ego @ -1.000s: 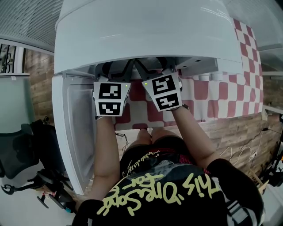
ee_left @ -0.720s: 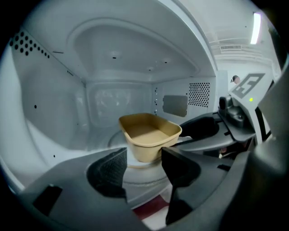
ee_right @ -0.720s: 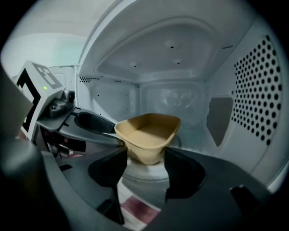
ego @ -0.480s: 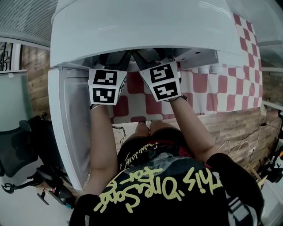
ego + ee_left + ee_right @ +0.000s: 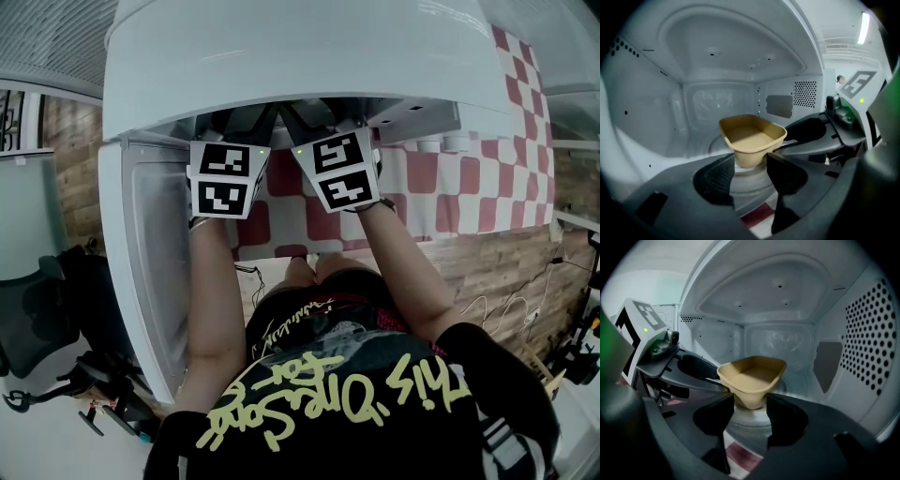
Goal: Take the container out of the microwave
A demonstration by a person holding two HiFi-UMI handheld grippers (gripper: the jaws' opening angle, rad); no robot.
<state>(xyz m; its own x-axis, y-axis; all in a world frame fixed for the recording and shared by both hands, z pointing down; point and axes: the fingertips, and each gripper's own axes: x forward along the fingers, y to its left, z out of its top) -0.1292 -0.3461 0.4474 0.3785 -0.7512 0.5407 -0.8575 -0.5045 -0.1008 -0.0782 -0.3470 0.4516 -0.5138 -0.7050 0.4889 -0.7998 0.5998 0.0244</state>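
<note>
1 tan, smooth, rounded-square container [image 5: 751,136] sits on 1 glass turntable [image 5: 746,182] inside 1 white microwave [image 5: 717,61], with a corner between each claw's tips. 2 claws: the left gripper [image 5: 750,156] is spread. The right gripper [image 5: 750,395] is also spread, its jaws just narrowing, not pinching. A perforated wall [image 5: 874,343] stands to its right.

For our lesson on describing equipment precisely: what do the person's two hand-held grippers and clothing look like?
The left hand-held gripper and right hand-held gripper each have dark grey jaws and a white cube with black square markers and a green light. The person wears a black short-sleeved T-shirt with yellow lettering.
</note>
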